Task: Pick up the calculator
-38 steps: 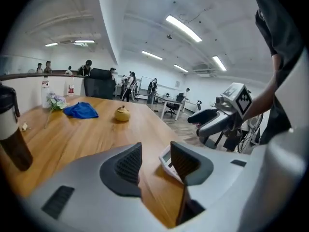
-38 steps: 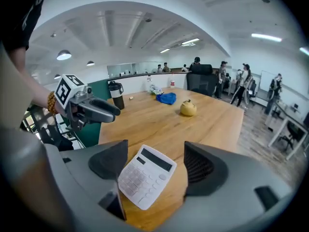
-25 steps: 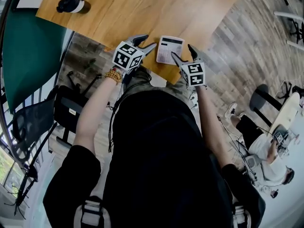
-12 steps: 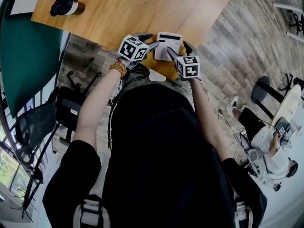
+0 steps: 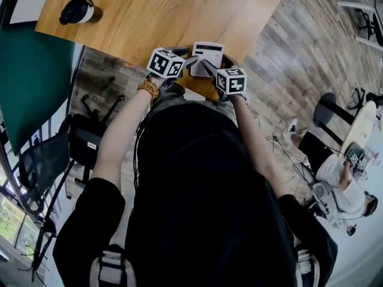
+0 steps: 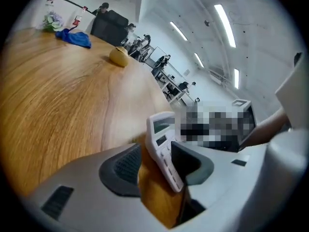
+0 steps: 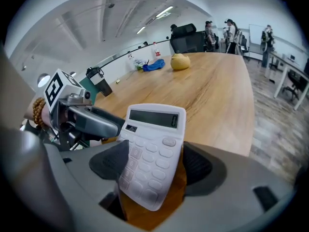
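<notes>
The white calculator [image 5: 206, 56] is at the near corner of the wooden table [image 5: 155, 17], tilted with its display end up. In the right gripper view its key face [image 7: 152, 153] stands between my jaws, and my right gripper [image 7: 154, 162] is shut on its lower end. In the head view that gripper [image 5: 216, 66] reaches in from the right. My left gripper [image 5: 188, 55] comes from the left. In its own view the calculator [image 6: 161, 146] appears edge-on, leaning on the right pad [image 6: 190, 163], with a gap to the left pad, so my left gripper [image 6: 157, 162] is open.
A black lidded cup [image 5: 76, 11] stands far left on the table. A yellow fruit [image 7: 179, 61] and a blue cloth [image 7: 155, 65] lie at the far end. The table corner drops off just under the calculator. A black chair [image 5: 84, 139] stands left; a seated person [image 5: 332, 178] is at right.
Both grippers moved in from either side of the calculator. The right one closed on it, and the calculator went from lying flat to tilted up.
</notes>
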`<state>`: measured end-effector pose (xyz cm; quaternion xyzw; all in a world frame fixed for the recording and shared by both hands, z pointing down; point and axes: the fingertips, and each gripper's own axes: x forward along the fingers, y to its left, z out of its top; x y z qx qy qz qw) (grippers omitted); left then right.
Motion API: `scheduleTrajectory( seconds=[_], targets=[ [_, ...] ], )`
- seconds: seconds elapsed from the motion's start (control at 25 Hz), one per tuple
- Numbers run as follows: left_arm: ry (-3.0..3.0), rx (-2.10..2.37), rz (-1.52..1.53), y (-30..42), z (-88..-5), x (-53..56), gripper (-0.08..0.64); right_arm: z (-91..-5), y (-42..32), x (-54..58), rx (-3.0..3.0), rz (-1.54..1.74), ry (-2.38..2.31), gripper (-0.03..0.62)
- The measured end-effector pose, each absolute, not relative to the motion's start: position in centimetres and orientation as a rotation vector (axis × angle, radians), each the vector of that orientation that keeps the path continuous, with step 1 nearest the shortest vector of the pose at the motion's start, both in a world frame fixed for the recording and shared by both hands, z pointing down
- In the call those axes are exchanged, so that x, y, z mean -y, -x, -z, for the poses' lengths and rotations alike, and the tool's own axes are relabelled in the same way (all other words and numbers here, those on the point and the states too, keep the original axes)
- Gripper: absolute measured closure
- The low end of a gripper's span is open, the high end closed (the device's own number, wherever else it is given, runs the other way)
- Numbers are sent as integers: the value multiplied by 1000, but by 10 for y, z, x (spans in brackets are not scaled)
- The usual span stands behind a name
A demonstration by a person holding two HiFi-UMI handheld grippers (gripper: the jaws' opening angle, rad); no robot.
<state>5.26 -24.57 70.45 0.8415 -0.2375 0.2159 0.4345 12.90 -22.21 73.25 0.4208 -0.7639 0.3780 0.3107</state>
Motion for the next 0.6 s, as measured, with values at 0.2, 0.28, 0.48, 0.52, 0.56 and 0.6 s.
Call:
scheduleTrajectory(
  seconds=[0.2, 0.28, 0.48, 0.52, 0.56, 0.6],
  targets=[
    [-2072, 603, -543, -57, -706, 251, 344, -730, -128, 229, 2010, -1071, -1160, 232],
    [-2064, 571, -574, -61, -710, 247, 345, -732, -128, 227, 1999, -1082, -1158, 232],
    [-2037, 541, -635, -65, -713, 242, 367, -722, -125, 229, 1977, -1106, -1140, 238],
    [-2031, 545, -635, -66, -714, 242, 381, -722, -127, 229, 1972, -1124, -1144, 244],
    [-2027, 550, -633, -67, -715, 245, 388, -723, -129, 232, 1968, -1142, -1154, 253],
    [-2023, 555, -632, -65, -715, 249, 388, -723, -129, 236, 1964, -1160, -1165, 272]
  ],
)
